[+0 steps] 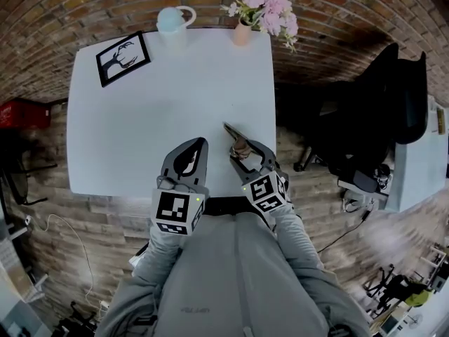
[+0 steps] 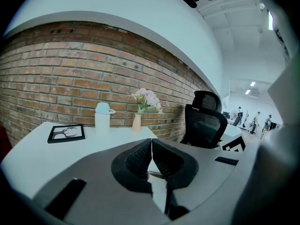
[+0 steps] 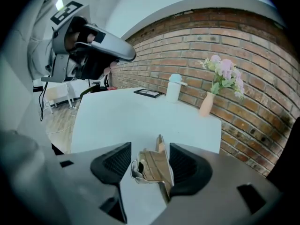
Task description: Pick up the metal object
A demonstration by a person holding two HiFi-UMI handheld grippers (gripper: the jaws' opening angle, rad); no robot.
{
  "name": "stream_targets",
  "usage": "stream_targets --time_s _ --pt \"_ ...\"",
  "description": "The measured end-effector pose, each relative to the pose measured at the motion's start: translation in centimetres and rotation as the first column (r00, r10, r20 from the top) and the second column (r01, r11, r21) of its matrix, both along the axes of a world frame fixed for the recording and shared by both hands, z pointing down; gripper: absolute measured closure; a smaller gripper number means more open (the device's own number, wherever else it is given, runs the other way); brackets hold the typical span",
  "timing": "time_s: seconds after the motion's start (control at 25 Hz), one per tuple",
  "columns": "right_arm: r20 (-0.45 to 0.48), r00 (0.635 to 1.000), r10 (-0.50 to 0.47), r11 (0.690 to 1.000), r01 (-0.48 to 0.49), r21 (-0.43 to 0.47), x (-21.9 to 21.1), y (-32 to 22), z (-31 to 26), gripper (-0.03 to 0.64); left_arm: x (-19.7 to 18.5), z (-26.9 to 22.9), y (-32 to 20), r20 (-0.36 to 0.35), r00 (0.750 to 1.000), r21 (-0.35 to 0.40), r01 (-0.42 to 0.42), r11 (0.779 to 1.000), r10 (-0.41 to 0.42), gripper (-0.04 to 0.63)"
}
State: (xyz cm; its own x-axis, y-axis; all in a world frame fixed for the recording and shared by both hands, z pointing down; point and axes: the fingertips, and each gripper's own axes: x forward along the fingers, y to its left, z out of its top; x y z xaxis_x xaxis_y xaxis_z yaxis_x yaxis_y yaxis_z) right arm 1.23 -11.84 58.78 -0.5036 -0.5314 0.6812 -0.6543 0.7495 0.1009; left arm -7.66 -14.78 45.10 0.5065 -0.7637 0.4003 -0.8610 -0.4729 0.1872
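1. As the person is working at the near edge of the white table (image 1: pixel 175 104), the left gripper (image 1: pixel 198 146) is hovering over it, clenched with its pads pressed together on nothing. It is taking no part in the pick-up.
2. Just to the right of it, the right gripper (image 3: pixel 150 165) is grasping the metal object (image 3: pixel 152 168), a clip-like piece with a tan plate. The object is sitting squarely between the two pads and looks to be touching both. Its thin blade is pointing forward, past the fingertips and away from the person.
3. Judging progress, I am taking the reach and the grasp as done. What I cannot tell is whether the metal object is hanging clear of the table or resting on it, so the lift itself may be what is left. The object's long front end is overhanging the jaws and could tip if the grip is light.
4. Well beyond both grippers, at the far edge, a framed picture (image 1: pixel 123 58), a pale bottle (image 1: pixel 172 23) and a vase of pink flowers (image 1: pixel 242 30) are standing apart from the work.
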Motion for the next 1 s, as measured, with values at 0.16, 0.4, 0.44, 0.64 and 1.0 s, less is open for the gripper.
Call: stream_targets --time_s 0.16,0.4,0.44,0.64,1.0 --pt "-0.036 0.999 -0.01 1.0 0.009 -0.013 0.0 -0.1 1.8 0.379 0.0 0.7 0.3 0.003 1.0 -0.017 0.001 1.0 -0.001 0.568" --pt "-0.078 0.997 -0.003 1.0 0.004 0.008 0.5 -0.5 3.2 0.379 0.2 1.5 0.6 0.005 1.0 -0.034 0.0 0.999 0.001 0.568" --pt "-0.083 0.997 -0.002 1.0 0.003 0.007 0.6 -0.5 3.4 0.379 0.2 1.7 0.7 0.006 1.0 -0.037 -0.001 0.999 0.001 0.568" --pt "-0.101 0.995 -0.009 1.0 0.01 0.009 0.8 -0.6 4.2 0.38 0.1 2.2 1.0 0.006 1.0 -0.052 0.004 0.999 -0.004 0.568" --pt "-0.105 0.994 -0.01 1.0 0.009 -0.011 0.7 -1.1 5.0 0.38 -0.1 2.5 1.2 0.004 1.0 -0.059 0.01 0.998 -0.01 0.569"
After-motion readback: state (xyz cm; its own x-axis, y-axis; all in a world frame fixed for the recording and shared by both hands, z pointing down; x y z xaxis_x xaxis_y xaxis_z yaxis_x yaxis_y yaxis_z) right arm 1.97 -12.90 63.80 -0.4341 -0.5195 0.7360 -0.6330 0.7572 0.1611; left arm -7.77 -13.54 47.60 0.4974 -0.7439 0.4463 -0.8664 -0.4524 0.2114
